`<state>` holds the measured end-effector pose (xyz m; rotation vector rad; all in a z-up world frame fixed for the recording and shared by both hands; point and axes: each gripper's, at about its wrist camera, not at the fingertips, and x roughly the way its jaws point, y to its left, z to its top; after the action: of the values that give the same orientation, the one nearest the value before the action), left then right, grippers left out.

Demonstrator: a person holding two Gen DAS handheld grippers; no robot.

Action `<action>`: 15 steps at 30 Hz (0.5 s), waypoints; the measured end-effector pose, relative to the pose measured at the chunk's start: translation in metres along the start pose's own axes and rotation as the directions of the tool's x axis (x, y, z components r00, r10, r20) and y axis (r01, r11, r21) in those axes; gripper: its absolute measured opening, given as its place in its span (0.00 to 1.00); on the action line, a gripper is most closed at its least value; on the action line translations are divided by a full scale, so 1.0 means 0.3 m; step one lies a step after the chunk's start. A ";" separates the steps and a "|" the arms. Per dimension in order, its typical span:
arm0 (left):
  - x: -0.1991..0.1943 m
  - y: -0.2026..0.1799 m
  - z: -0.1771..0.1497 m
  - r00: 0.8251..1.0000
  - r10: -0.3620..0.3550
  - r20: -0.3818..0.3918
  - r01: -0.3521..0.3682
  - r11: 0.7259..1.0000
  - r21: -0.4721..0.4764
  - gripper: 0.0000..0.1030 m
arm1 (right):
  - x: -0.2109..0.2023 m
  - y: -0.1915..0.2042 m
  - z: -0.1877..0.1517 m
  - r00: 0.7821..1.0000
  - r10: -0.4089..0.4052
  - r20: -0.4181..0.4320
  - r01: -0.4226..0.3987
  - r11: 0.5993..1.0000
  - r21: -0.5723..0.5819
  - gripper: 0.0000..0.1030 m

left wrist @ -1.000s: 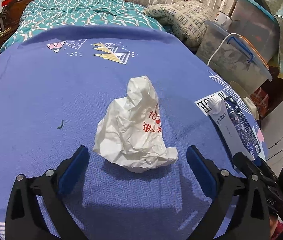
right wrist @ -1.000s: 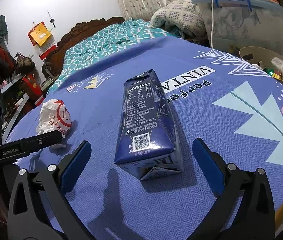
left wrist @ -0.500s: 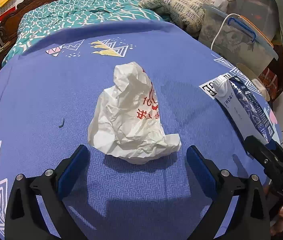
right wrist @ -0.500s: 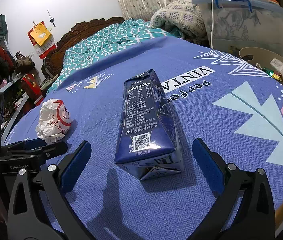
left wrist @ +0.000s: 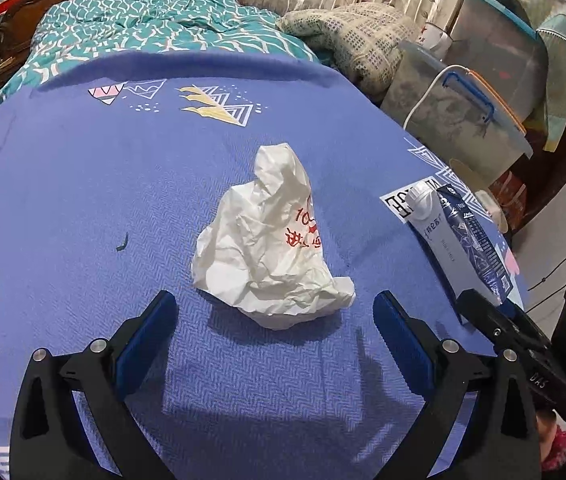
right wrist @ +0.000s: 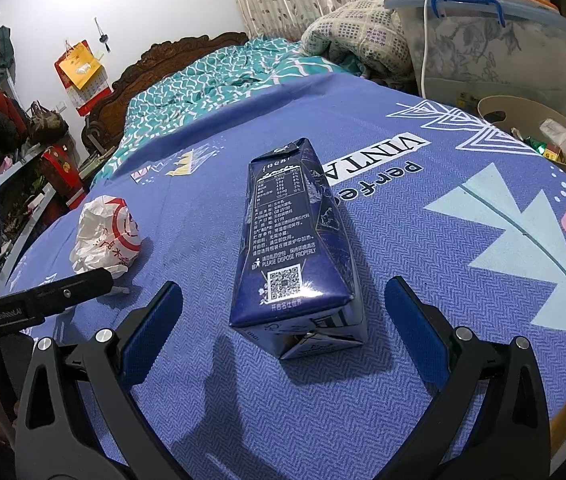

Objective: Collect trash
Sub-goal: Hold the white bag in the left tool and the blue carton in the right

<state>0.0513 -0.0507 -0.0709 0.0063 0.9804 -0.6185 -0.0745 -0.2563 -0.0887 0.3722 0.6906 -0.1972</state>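
A crumpled white wrapper (left wrist: pixel 271 252) with red print lies on the blue patterned cloth (left wrist: pixel 83 200). My left gripper (left wrist: pixel 275 312) stands open just short of it, a blue pad on each side. A dark blue milk carton (right wrist: pixel 295 240) lies on its side, with my right gripper (right wrist: pixel 283 308) open around its near end, not touching. The carton (left wrist: pixel 459 236) also shows at the right of the left wrist view, and the wrapper (right wrist: pixel 105 236) at the left of the right wrist view.
A beige bin (right wrist: pixel 539 136) holding scraps sits past the cloth's right edge. Clear storage boxes (right wrist: pixel 483 40) and a folded quilt (right wrist: pixel 363 36) stand behind. A bed with a teal cover (left wrist: pixel 155 20) lies beyond. A small dark scrap (left wrist: pixel 122 242) rests on the cloth.
The left gripper's view has swung slightly and returned; the wrapper sits about where it was between the pads. The right gripper and carton have not moved.
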 end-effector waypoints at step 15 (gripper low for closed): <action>0.001 -0.003 0.002 1.000 0.011 -0.008 -0.011 1.000 0.016 0.92 | -0.021 -0.015 -0.004 1.000 -0.026 -0.004 0.026 1.000 -0.017 0.96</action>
<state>0.0514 -0.0517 -0.0705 0.0283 0.9825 -0.6162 -0.0814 -0.2598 -0.0866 0.3475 0.7017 -0.2155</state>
